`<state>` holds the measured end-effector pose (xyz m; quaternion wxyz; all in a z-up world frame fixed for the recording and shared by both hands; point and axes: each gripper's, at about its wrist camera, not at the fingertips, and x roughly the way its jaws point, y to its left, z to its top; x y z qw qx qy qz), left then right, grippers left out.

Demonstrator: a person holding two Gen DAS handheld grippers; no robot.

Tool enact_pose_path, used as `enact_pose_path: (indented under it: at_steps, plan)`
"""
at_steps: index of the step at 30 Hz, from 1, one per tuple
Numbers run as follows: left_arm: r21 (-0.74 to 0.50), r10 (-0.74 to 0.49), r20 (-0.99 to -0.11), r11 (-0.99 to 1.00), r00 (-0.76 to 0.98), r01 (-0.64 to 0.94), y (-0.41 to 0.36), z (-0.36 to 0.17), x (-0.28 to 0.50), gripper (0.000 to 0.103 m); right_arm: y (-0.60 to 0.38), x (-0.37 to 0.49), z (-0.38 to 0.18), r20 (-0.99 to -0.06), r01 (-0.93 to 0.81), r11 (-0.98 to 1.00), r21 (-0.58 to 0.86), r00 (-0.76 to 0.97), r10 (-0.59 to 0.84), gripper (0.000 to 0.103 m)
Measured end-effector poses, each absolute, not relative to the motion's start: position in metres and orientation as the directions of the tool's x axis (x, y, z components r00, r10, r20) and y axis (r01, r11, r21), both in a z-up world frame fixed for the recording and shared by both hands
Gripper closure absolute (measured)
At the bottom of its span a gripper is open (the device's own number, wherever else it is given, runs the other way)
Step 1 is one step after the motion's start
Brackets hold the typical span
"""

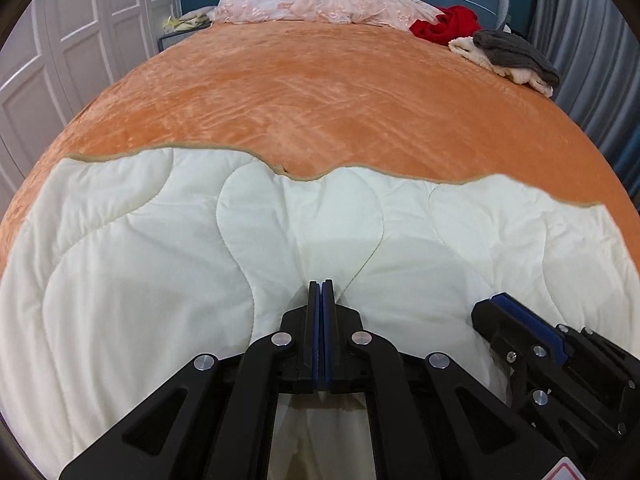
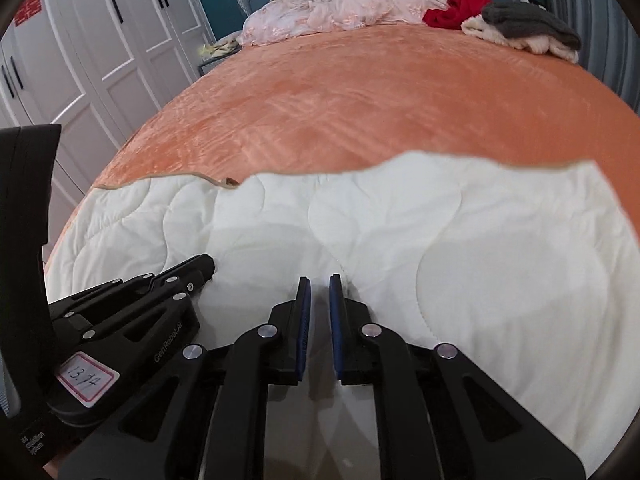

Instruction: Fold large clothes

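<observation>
A large cream quilted blanket (image 1: 160,248) lies spread over the near part of an orange bed cover (image 1: 320,92); it also shows in the right wrist view (image 2: 480,248). My left gripper (image 1: 321,284) is shut, its jaws pressed together over the blanket's near edge; whether cloth is pinched between them is hidden. My right gripper (image 2: 320,280) is open by a narrow gap above the blanket and holds nothing. It shows at the lower right of the left wrist view (image 1: 504,304). The left gripper (image 2: 200,264) lies to the left of it in the right wrist view.
A pink duvet (image 1: 320,0) is bunched at the headboard. A red garment (image 1: 444,24) and a grey and cream pile (image 1: 508,56) lie at the far right corner. White wardrobe doors (image 2: 100,40) stand to the left, grey curtains (image 1: 592,60) to the right.
</observation>
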<state>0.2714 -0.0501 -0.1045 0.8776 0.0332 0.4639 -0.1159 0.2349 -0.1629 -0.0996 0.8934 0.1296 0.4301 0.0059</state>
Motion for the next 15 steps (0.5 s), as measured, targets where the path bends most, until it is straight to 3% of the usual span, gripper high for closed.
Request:
enact_pose_path:
  at_steps: [15]
  plan:
    - [-0.09, -0.213, -0.773, 0.969, 0.598, 0.229, -0.048, -0.12, 0.271, 0.102, -0.162, 0.232, -0.119, -0.728, 0.101, 0.962, 0.252, 0.675, 0.12, 0.096]
